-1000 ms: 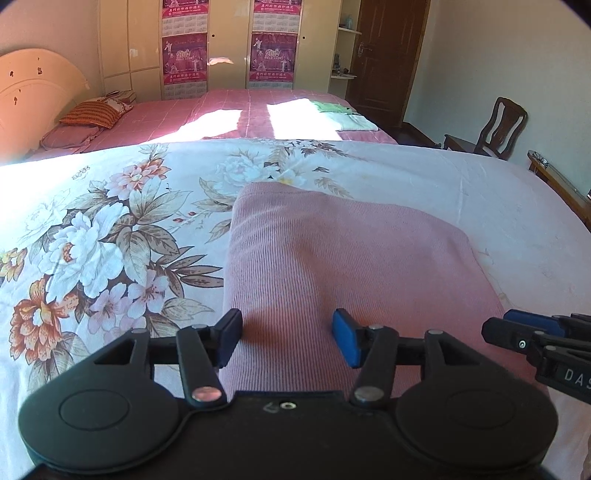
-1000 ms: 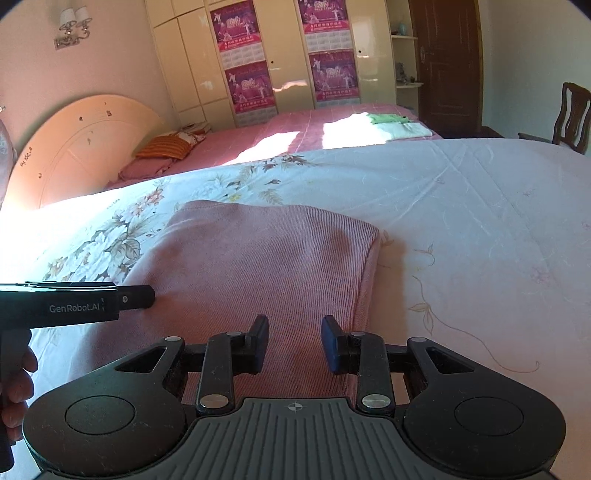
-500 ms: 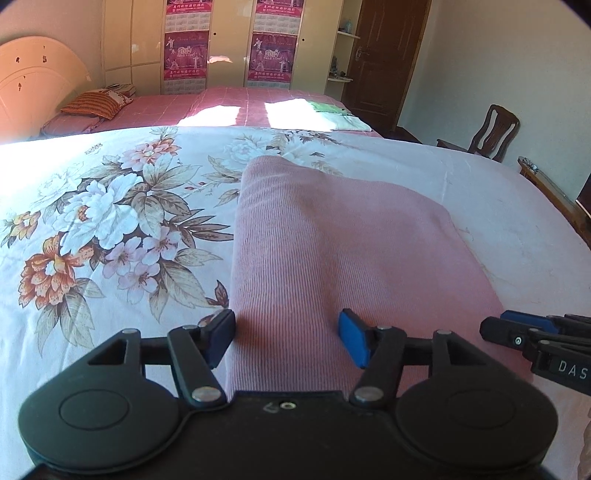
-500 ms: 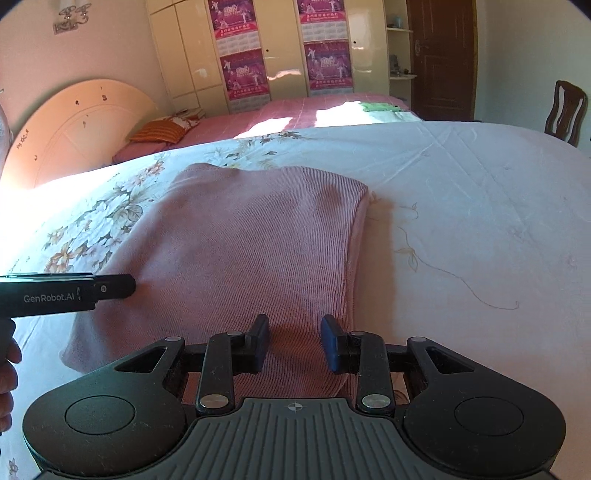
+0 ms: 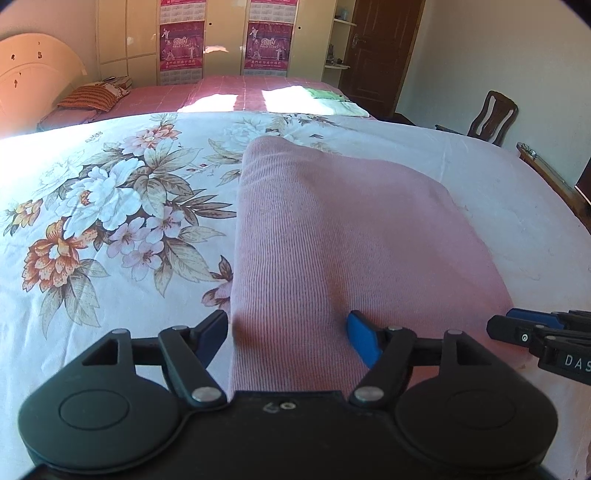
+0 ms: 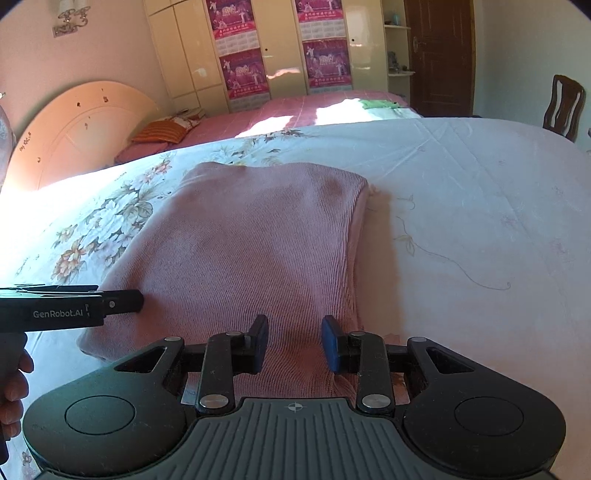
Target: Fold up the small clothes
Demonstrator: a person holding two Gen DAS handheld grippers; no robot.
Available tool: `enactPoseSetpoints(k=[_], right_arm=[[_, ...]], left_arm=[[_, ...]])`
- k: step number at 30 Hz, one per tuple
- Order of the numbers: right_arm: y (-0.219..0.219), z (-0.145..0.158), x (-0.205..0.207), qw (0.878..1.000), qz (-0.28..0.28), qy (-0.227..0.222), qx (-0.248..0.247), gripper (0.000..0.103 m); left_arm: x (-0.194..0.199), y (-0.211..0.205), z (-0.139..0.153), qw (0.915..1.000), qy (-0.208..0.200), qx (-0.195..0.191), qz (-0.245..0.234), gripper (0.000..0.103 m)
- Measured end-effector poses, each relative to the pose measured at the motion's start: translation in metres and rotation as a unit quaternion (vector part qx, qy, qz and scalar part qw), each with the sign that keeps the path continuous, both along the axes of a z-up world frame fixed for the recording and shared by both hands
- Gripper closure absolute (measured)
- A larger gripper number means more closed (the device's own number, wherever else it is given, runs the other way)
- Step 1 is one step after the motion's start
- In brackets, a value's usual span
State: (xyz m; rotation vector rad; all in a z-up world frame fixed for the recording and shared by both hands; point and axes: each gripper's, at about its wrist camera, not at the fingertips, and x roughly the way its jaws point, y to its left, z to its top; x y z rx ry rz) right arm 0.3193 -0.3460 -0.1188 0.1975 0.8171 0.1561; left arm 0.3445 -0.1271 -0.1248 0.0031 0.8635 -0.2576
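Now both hand-held grippers, left (image 5: 286, 334) & right (image 6: 291, 341), gape empty over pink knit (image 5: 332, 236) on floral bedsheet (image 5: 110, 206).

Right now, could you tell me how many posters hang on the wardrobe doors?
4: two stacked on the left door, two on the right door.

The sweater (image 5: 332, 236) is showing matt, ribbed pink knit; the sheet (image 5: 110, 206) is lying as smooth printed cotton; the grippers (image 6: 291, 341) are showing matt black plastic; the wardrobe (image 6: 280, 48) is gleaming glossy.
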Motion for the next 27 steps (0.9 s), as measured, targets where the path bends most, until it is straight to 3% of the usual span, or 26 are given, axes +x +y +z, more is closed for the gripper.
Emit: enactPoseSetpoints(k=[4, 5, 6, 8, 16, 19, 20, 21, 22, 27], right_arm=[[-0.010, 0.006, 0.001, 1.000, -0.008, 0.000, 0.030, 0.067], [-0.013, 0.008, 0.003, 0.999, -0.011, -0.002, 0.037, 0.057], [-0.015, 0.011, 0.004, 0.999, -0.017, -0.005, 0.038, 0.037], [-0.015, 0.015, 0.007, 0.999, -0.018, -0.015, 0.026, 0.029], [-0.028, 0.015, 0.026, 0.998, -0.028, -0.002, 0.048, 0.029], [-0.022, 0.026, 0.022, 0.998, -0.016, -0.043, 0.031, 0.030], [-0.019, 0.027, 0.021, 0.999, -0.010, -0.047, 0.026, 0.037], [-0.016, 0.027, 0.021, 0.999, -0.001, -0.045, 0.027, 0.060], [-0.013, 0.024, 0.021, 0.999, 0.007, -0.037, 0.034, 0.069], [-0.002, -0.002, 0.011, 0.999, 0.029, -0.016, -0.026, 0.071]], left_arm=[[0.002, -0.004, 0.010, 0.9999, -0.014, 0.004, -0.005, 0.024], [0.004, -0.006, 0.012, 0.9998, -0.018, 0.007, -0.006, 0.021], [0.005, -0.007, 0.014, 0.9997, -0.021, 0.007, -0.007, 0.021], [0.009, -0.008, 0.016, 0.9997, -0.022, 0.006, -0.008, 0.021], [0.027, -0.004, 0.014, 0.9999, -0.012, 0.001, 0.006, 0.021], [0.027, 0.001, 0.017, 0.9994, -0.020, -0.029, 0.008, 0.032], [0.027, 0.000, 0.016, 0.9995, -0.019, -0.026, 0.005, 0.041], [0.026, -0.001, 0.013, 0.9996, -0.016, -0.024, 0.001, 0.052], [0.024, -0.002, 0.009, 0.9997, -0.010, -0.023, -0.003, 0.054], [0.012, -0.003, 0.001, 0.9992, -0.034, 0.002, -0.022, 0.050]])
